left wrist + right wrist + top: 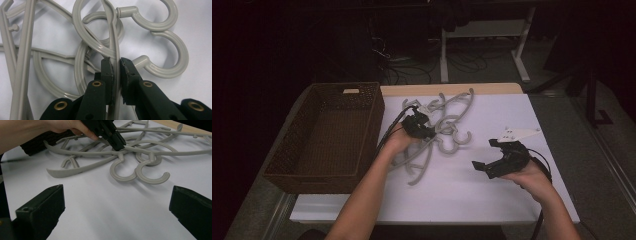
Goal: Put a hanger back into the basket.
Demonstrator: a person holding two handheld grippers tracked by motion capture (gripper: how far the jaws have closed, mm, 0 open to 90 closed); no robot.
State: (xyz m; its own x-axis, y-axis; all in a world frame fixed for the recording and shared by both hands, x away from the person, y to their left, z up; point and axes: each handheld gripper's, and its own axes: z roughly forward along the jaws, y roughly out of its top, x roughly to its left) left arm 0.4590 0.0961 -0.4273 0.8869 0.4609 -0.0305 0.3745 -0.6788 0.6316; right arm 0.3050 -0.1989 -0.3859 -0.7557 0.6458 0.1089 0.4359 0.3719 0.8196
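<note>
- Several grey hangers (439,127) lie tangled mid-table beside the wicker basket (327,135); the left gripper (116,68) pinches one hanger's arm.
- Right gripper (494,155) hovers nearby, jaws wide, empty.
- Next move likely: lift carefully, freeing the snagged hooks.

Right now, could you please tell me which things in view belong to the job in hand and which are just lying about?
Part of the job:
- grey hangers, tangled in a pile
- left tool, pinched on one hanger's thin bar
- wicker basket, beside the pile, probably where they go

Just lying about:
- right tool, open, holding nothing
- white table
- desk legs and cables behind
</note>
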